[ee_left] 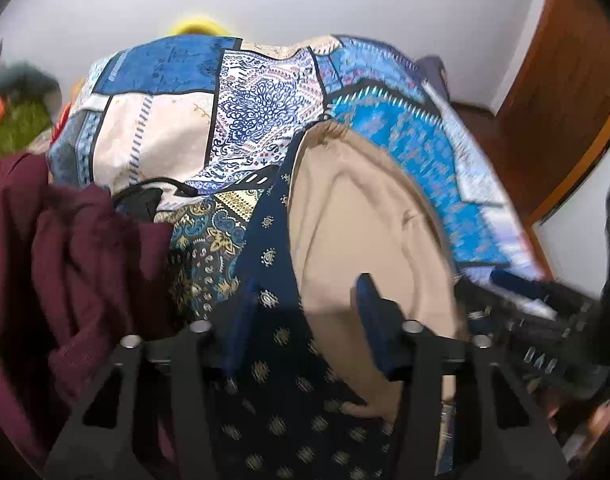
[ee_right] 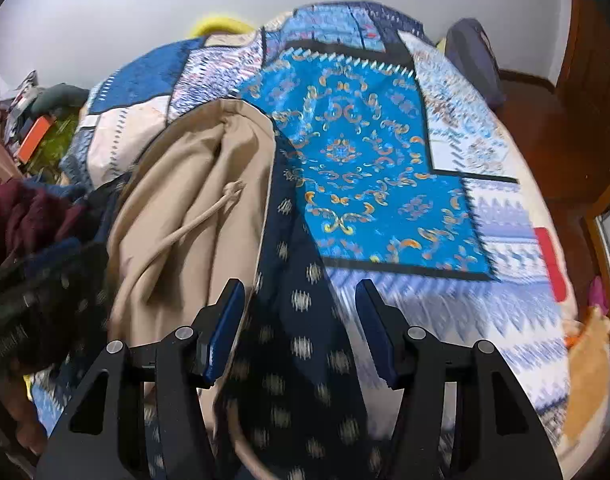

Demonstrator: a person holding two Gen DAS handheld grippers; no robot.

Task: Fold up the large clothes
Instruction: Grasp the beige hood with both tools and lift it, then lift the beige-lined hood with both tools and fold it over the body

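Observation:
A beige garment (ee_left: 365,220) (ee_right: 193,184) with a drawstring (ee_right: 193,224) lies on top of a navy garment with small pale motifs (ee_left: 281,360) (ee_right: 301,360). Both rest on a bed covered by a blue patchwork quilt (ee_left: 157,136) (ee_right: 365,160). My left gripper (ee_left: 305,280) hovers open over the seam where navy meets beige. The cloth lies between its fingers, but the pads are not pressing it. My right gripper (ee_right: 301,284) is open above the navy cloth's right edge, its inner pads bare. Both views are blurred.
A maroon garment (ee_left: 85,260) (ee_right: 25,212) is heaped at the left. A black item with a cable (ee_left: 141,200) lies on the quilt behind it. A dark pillow (ee_right: 473,56) sits at the bed's far end. A wooden door (ee_left: 565,100) stands to the right.

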